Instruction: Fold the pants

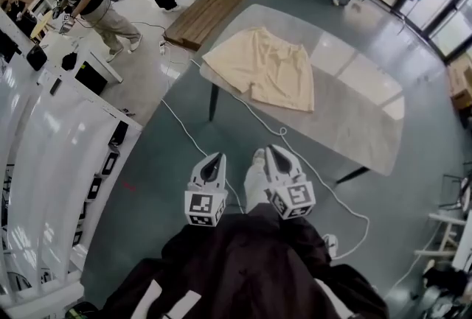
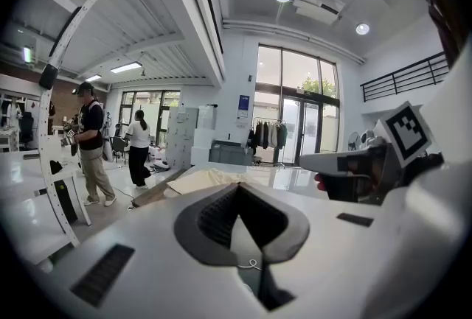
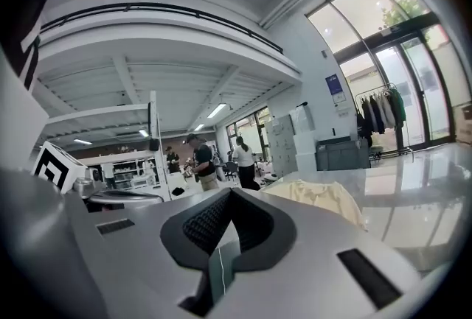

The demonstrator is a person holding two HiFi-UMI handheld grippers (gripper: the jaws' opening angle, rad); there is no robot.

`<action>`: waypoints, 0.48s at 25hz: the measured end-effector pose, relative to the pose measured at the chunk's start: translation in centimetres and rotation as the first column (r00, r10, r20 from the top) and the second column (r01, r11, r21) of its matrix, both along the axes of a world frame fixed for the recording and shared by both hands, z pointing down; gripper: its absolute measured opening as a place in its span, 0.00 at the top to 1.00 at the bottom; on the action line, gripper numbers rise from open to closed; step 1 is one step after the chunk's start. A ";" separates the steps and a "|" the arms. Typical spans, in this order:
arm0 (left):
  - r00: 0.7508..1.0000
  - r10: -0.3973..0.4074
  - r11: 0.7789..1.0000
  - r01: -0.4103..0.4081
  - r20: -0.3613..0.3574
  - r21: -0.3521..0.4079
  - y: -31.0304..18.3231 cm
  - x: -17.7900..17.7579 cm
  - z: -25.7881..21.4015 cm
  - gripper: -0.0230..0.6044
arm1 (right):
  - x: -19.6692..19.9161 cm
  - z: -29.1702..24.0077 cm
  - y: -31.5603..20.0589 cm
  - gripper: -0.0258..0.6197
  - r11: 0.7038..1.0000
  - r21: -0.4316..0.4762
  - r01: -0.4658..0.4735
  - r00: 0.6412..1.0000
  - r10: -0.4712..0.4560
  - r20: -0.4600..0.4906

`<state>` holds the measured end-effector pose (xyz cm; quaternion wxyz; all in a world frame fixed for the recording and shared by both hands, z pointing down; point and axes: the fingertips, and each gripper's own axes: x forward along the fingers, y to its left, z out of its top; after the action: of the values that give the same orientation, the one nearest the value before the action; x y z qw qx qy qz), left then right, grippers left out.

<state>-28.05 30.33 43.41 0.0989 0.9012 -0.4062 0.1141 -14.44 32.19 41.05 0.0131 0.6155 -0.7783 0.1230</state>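
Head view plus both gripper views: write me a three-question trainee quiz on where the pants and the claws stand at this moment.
1. True or false: the pants lie unfolded on the table.
2. Pick one: the left claw is A) open, B) shut and empty, C) shut on cloth.
3. Fill in: the right claw, well short of the table, holds ____.

Key: 1 true; 2 B; 3 nothing.

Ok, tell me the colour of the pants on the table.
The pants are plain pale cream-yellow, clearest in the head view.
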 end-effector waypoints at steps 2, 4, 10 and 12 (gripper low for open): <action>1.000 -0.009 1.000 0.009 0.001 -0.003 -2.3 0.8 0.3 0.96 | 1.1 0.5 -2.5 0.96 1.000 -0.012 -0.009 1.000 0.009 -0.013; 1.000 -0.016 1.000 0.016 0.003 -0.011 -4.8 2.1 1.1 0.96 | 2.6 1.4 -5.2 0.96 1.000 -0.023 -0.013 1.000 0.012 -0.021; 0.998 -0.046 0.998 0.047 0.033 -0.040 -12.5 6.1 2.7 0.96 | 5.6 2.6 -13.8 0.96 0.997 -0.053 0.053 0.998 -0.054 -0.018; 0.997 -0.062 0.997 0.064 0.037 -0.052 -15.1 7.2 2.4 0.96 | 6.1 2.1 -16.9 0.96 0.994 -0.063 0.087 0.996 -0.088 -0.020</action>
<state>-20.88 15.23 45.86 0.1191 0.8829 -0.4329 0.1376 -8.35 15.31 43.12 0.0462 0.5815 -0.8002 0.1395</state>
